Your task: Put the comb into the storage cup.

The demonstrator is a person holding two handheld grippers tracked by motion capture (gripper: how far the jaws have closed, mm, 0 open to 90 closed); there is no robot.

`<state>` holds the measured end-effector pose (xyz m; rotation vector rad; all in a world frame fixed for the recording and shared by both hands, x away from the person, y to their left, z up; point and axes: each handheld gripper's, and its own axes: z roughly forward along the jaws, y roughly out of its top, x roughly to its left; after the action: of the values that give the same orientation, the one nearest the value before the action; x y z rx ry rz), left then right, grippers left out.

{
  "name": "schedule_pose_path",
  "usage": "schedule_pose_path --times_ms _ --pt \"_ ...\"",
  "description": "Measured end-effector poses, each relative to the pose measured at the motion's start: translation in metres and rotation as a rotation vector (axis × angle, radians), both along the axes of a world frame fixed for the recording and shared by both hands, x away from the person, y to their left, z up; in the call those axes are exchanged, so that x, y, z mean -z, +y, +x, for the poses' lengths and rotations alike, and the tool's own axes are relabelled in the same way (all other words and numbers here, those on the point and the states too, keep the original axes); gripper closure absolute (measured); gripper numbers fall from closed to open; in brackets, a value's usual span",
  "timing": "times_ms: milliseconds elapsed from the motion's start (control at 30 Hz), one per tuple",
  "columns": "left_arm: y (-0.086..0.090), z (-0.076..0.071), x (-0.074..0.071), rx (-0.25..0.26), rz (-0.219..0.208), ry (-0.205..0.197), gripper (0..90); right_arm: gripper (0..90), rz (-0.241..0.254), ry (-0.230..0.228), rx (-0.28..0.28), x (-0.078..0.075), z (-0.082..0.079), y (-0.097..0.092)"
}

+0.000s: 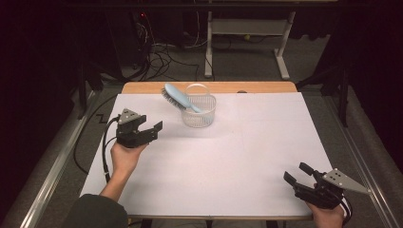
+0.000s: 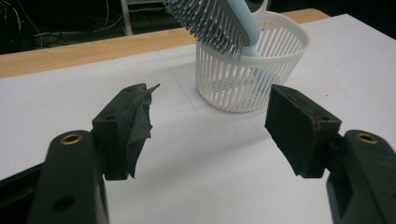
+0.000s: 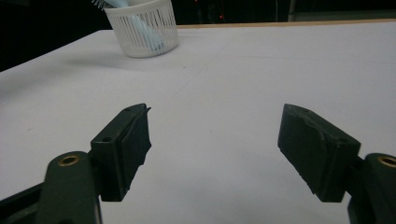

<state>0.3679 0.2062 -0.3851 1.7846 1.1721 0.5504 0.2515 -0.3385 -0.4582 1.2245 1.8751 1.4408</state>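
— What are you looking at on the desk (image 1: 266,156)?

— A pale blue hairbrush (image 1: 179,98) standing in a small white slotted basket (image 1: 199,118), near the far edge of the white-covered desk, left of centre. Its handle end sits down inside the basket; its bristled head sticks up and out over the rim.

— Which way does it point from your seat?

— In the high view its long axis runs on a slant, the head toward the far left, the handle down toward the near right inside the basket. The bristles, dark with pale tips, face down and left. In the left gripper view, the head (image 2: 219,21) leans out past the basket's rim (image 2: 280,46).

— And your grippers?

— Your left gripper (image 1: 154,129) hovers just left of the basket, jaws apart with nothing between them. Your right gripper (image 1: 295,175) sits at the near right corner, well apart from the basket, jaws also spread and empty.
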Motion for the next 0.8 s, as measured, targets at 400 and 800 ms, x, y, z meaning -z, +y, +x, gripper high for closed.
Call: schedule_pose_path --times_ms 400,800 --pt "0.011 -0.017 0.003 0.001 -0.007 -0.035 30.0 26.0 0.002 -0.002 0.002 0.000 0.000 0.000" --pt "0.022 -0.038 0.012 -0.001 0.007 -0.038 29.4 26.0 0.004 0.000 0.006 0.000 0.000 0.000"
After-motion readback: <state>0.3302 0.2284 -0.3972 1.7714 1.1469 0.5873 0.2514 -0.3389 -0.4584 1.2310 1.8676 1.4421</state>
